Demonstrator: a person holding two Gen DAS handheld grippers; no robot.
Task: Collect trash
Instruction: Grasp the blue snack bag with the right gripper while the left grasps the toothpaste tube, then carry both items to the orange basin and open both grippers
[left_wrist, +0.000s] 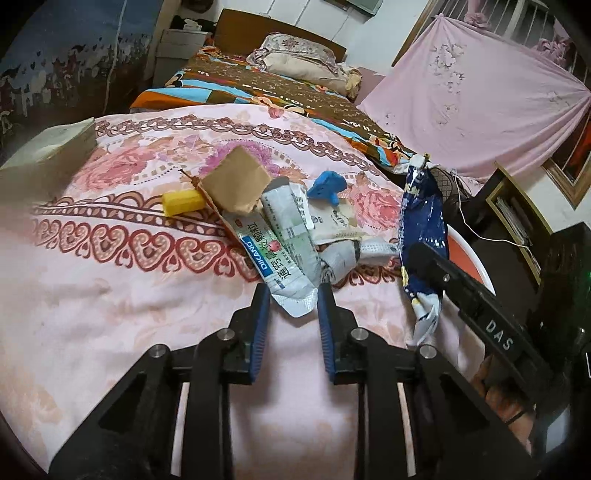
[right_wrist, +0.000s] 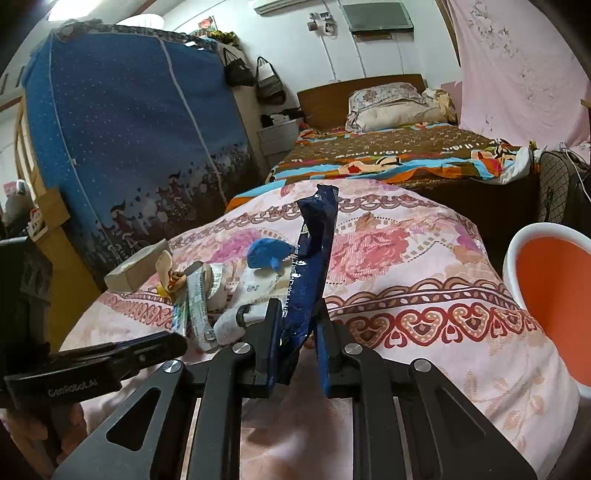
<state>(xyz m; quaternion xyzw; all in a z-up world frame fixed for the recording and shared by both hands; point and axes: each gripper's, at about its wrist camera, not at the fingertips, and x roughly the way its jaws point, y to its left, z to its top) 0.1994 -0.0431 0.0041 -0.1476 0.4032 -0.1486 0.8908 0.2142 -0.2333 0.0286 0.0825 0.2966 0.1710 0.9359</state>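
Right hand-held gripper (right_wrist: 297, 314): jaws narrow, clamped on dark blue foil wrapper (right_wrist: 314, 251), which stands upright above the pink floral bed cover (right_wrist: 424, 266). Left hand-held gripper (left_wrist: 293, 299): jaws narrow, the lower corner of the white-green medicine sachet (left_wrist: 284, 254) between the blue pads; whether they actually pinch it cannot be told. Relative to the sachet: crumpled white wrapper (left_wrist: 347, 254) touching its right side; brown paper piece (left_wrist: 236, 184) just behind it; yellow block (left_wrist: 183, 202) to the left of that paper; blue plastic piece (left_wrist: 327, 188) behind and right. White-rimmed orange bin (right_wrist: 554, 291) stands off the bed edge, well right of the sachet.
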